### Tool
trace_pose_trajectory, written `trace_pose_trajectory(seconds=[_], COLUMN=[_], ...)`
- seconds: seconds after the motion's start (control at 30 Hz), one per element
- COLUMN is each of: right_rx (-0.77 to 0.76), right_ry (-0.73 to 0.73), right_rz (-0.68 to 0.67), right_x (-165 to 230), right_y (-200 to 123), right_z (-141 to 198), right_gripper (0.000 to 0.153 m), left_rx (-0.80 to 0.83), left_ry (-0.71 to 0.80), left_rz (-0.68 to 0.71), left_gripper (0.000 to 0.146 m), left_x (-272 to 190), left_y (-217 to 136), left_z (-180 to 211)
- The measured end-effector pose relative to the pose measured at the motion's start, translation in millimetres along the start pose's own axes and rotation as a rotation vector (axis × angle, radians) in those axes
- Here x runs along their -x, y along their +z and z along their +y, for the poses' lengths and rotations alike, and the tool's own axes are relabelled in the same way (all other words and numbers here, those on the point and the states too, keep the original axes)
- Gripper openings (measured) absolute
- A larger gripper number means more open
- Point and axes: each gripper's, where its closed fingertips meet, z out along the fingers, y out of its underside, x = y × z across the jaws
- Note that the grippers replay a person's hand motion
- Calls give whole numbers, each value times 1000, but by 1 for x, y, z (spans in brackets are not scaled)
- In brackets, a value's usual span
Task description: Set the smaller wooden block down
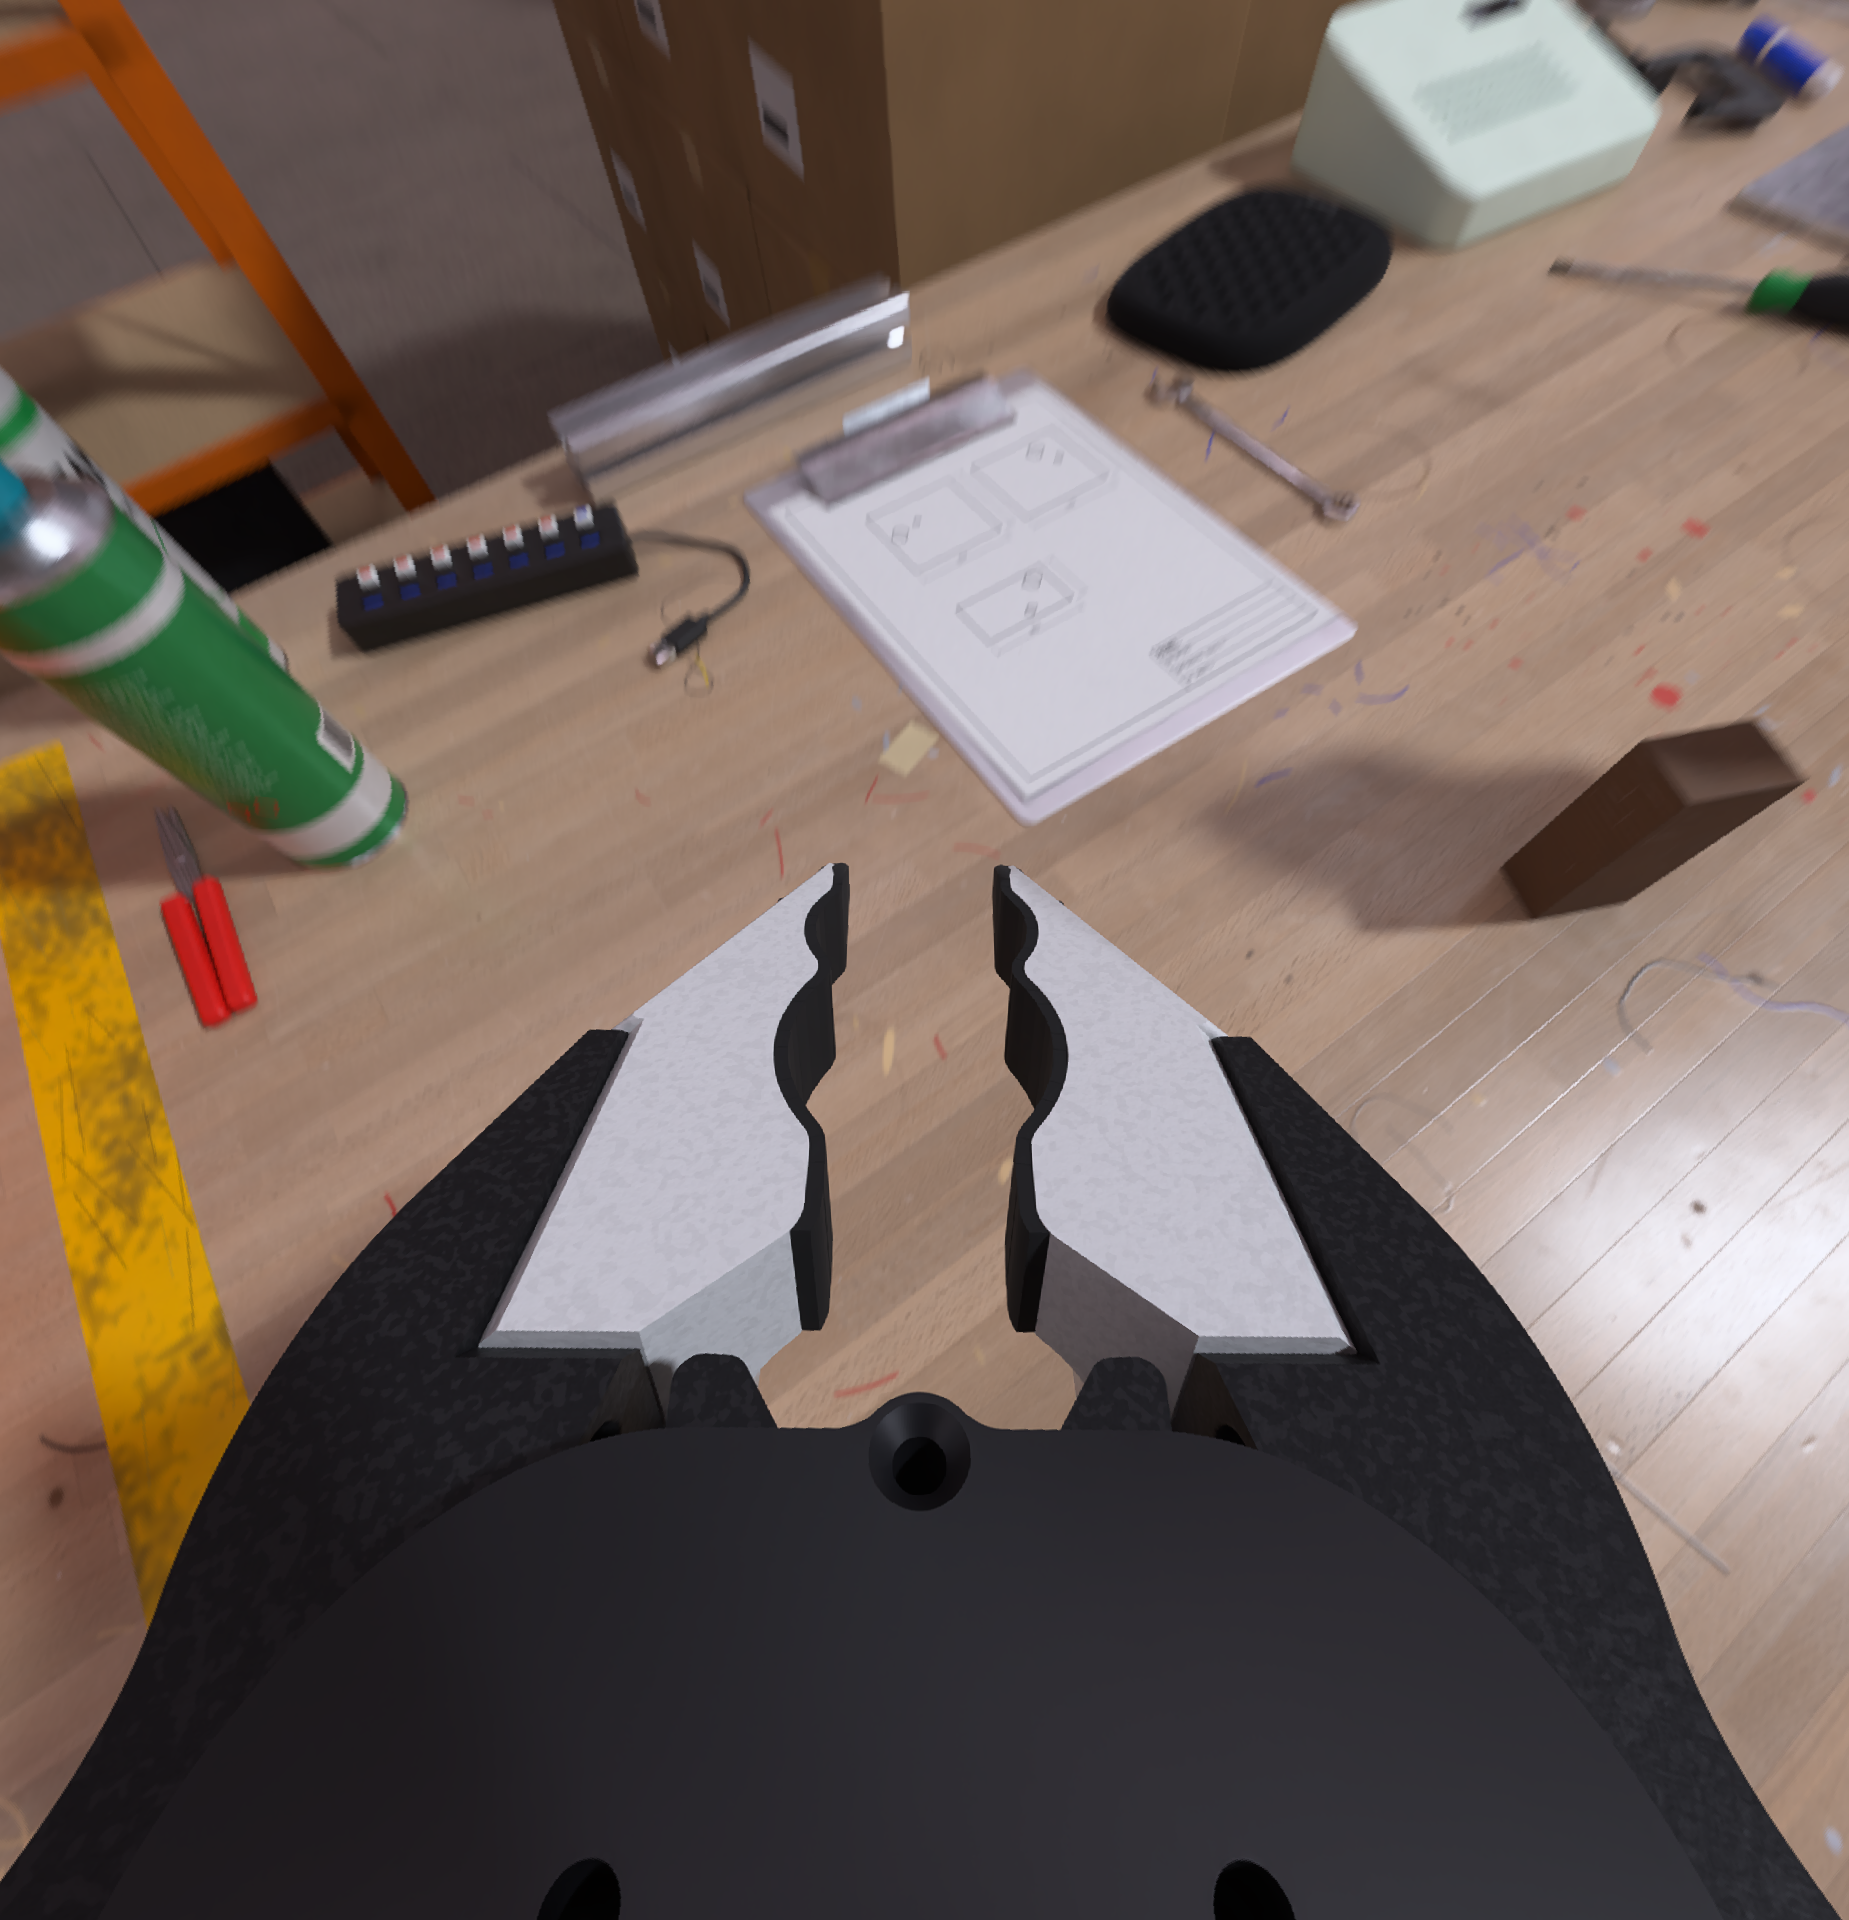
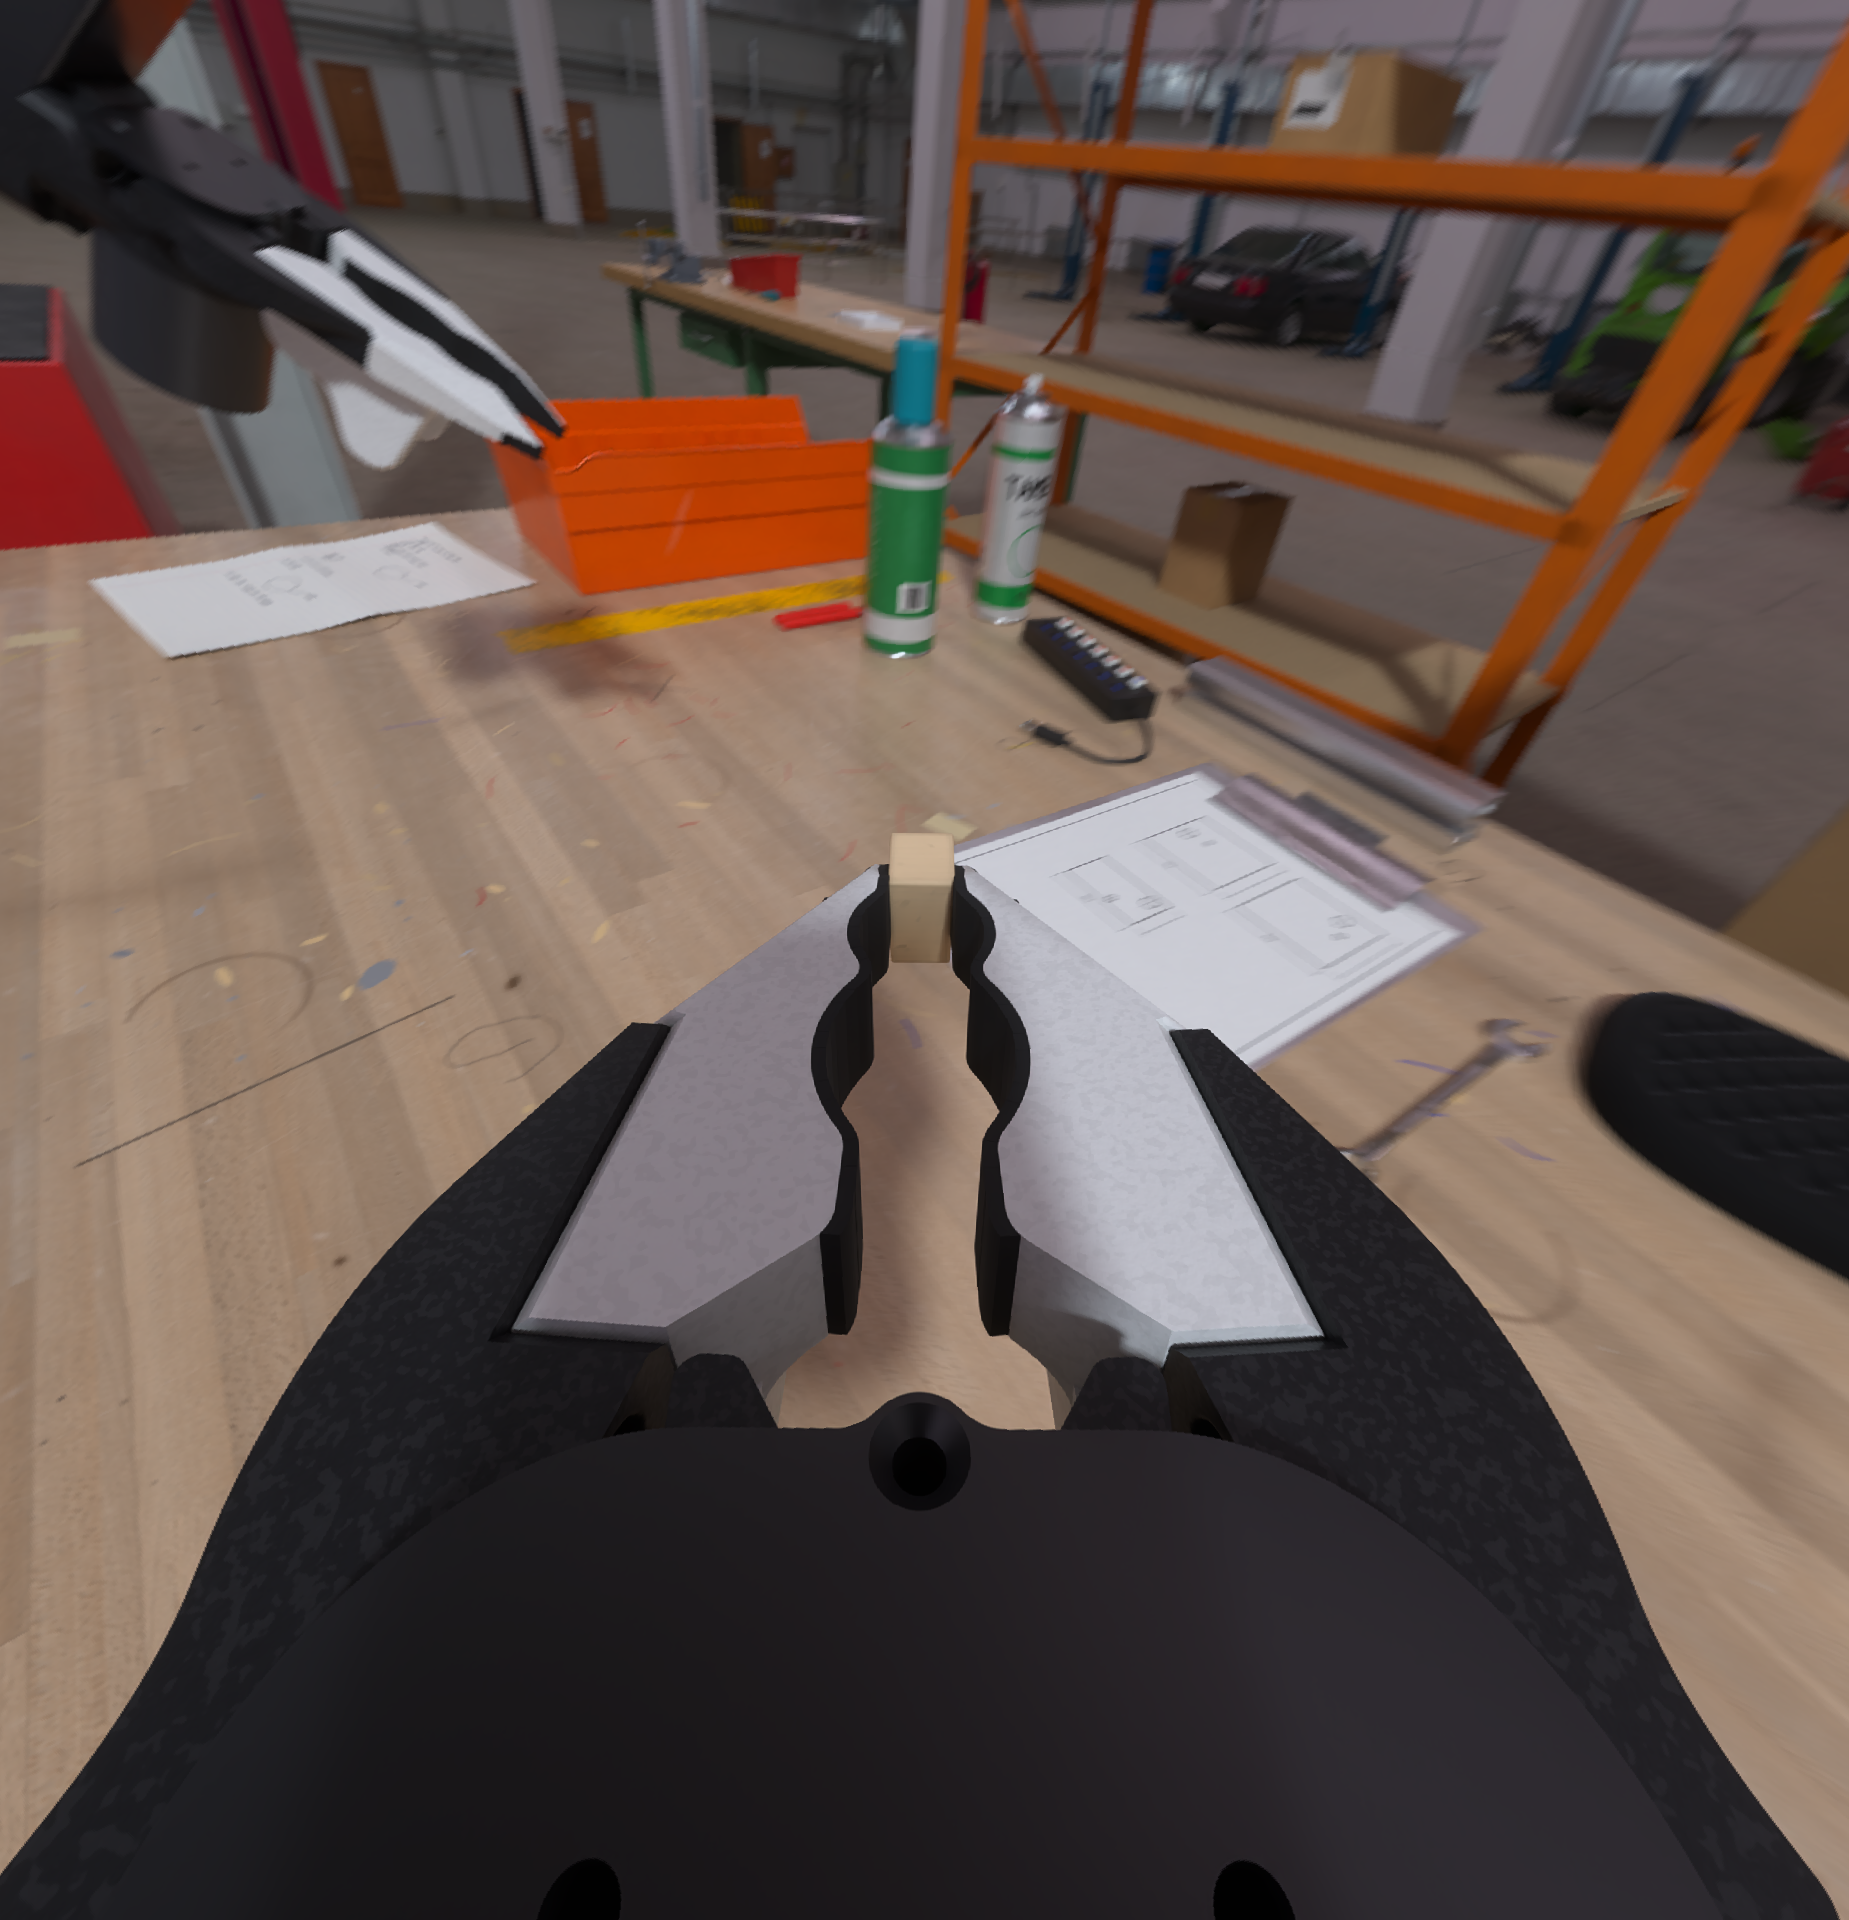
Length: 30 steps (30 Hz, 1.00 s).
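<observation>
My right gripper [image 2: 920, 885] is shut on a small pale wooden block [image 2: 920, 902], pinched at the fingertips and held above the wooden workbench [image 2: 380, 935]. My left gripper [image 1: 920, 883] is open and empty, hovering over the bench; it also shows in the right wrist view [image 2: 530, 428] at the upper left, high above the table. A larger dark brown block [image 1: 1647, 821] sits on the bench to the right in the left wrist view, apart from the left gripper.
A clipboard with a drawing [image 1: 1045, 592] [image 2: 1221, 904] lies ahead. Nearby are a green spray can [image 1: 172, 665] [image 2: 904, 520], red-handled cutters [image 1: 208, 951], a black switch strip [image 1: 484, 571], a wrench [image 1: 1252, 457], a black pad [image 2: 1751, 1112], an orange bin [image 2: 681, 488] and a yellow tape strip [image 1: 89, 1122].
</observation>
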Motion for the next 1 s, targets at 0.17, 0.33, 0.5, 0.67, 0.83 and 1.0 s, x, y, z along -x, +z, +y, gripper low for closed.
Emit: trace_pose_trajectory(seconds=[0.17,0.33,0.5,0.67,0.83,1.0], right_rx=[45,108,129,132,142,144], right_ry=[24,12,36,43,27,35], right_rz=[-100,-161,-175,-186,-195,-203], right_x=[37,57,58,58,61,62], right_y=[39,53,54,53,54,53], right_z=[48,85,95,97,99,99], right_gripper=[10,10,10,10,10,10], left_rx=[161,375,497,616,779,878], left_ry=[14,203,410,537,686,785], left_rz=[-47,-168,-228,-198,-169,-110], left_gripper=[29,40,58,54,51,45], left_x=[30,72,116,156,182,188], left_y=[19,42,68,88,102,115], left_z=[53,87,90,105,122,131])
